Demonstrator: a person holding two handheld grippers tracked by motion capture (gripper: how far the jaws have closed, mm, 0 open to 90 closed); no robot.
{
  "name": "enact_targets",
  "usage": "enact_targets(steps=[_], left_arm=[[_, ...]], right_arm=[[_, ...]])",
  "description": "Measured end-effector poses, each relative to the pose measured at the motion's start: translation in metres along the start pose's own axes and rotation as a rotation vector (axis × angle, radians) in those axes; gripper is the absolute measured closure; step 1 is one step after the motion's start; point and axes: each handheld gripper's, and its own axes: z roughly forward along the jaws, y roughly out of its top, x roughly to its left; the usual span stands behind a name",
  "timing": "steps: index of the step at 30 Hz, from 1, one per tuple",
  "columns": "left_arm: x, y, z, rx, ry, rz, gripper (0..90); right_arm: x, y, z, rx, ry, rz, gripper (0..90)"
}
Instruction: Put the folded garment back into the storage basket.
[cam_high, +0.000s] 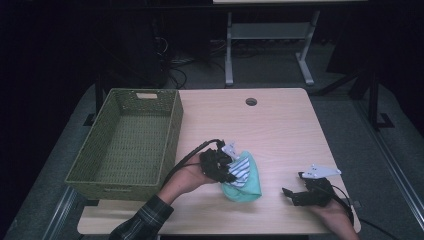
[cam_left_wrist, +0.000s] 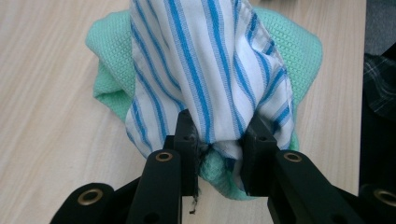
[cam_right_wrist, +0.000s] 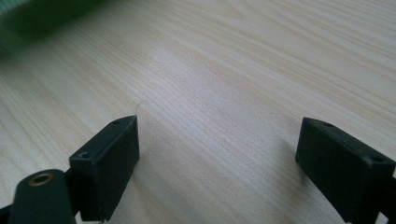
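A white cloth with blue stripes (cam_left_wrist: 210, 74) is bunched between the jaws of my left gripper (cam_left_wrist: 218, 140), which is shut on it. Under and around it lies a mint-green waffle cloth (cam_left_wrist: 289, 51). In the high view the left gripper (cam_high: 231, 172) sits at the middle of the table over the striped cloth (cam_high: 242, 169) and the green cloth (cam_high: 247, 187). My right gripper (cam_high: 294, 187) rests low at the table's front right, apart from the cloths. Its jaws stand wide open over bare wood in the right gripper view (cam_right_wrist: 219, 163).
A green woven basket (cam_high: 127, 142) stands at the left side of the table (cam_high: 280, 125). A round cable hole (cam_high: 251, 102) is near the far edge. A sleeve in plaid (cam_high: 142, 220) comes in at the front left. Table legs and cables lie on the floor beyond.
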Motion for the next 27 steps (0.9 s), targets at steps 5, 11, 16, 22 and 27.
enact_targets(steps=[5,11,16,22,27], left_arm=[[0.005,0.002,-0.016,-0.008,0.015,-0.011,71.1],[0.011,0.002,-0.038,-0.022,0.045,-0.044,71.1],[0.018,0.000,-0.055,-0.034,0.073,-0.060,71.1],[0.025,-0.004,-0.074,-0.047,0.103,-0.072,71.1],[0.030,-0.006,-0.088,-0.059,0.122,-0.086,71.1]], right_arm=[[0.000,0.000,0.000,0.000,0.000,0.000,12.8],[0.000,0.000,0.000,0.000,0.000,-0.001,12.8],[0.000,0.000,0.000,0.000,0.000,-0.001,12.8],[0.000,0.000,0.000,0.000,0.000,0.001,12.8],[0.000,0.000,0.000,0.000,0.000,0.000,12.9]])
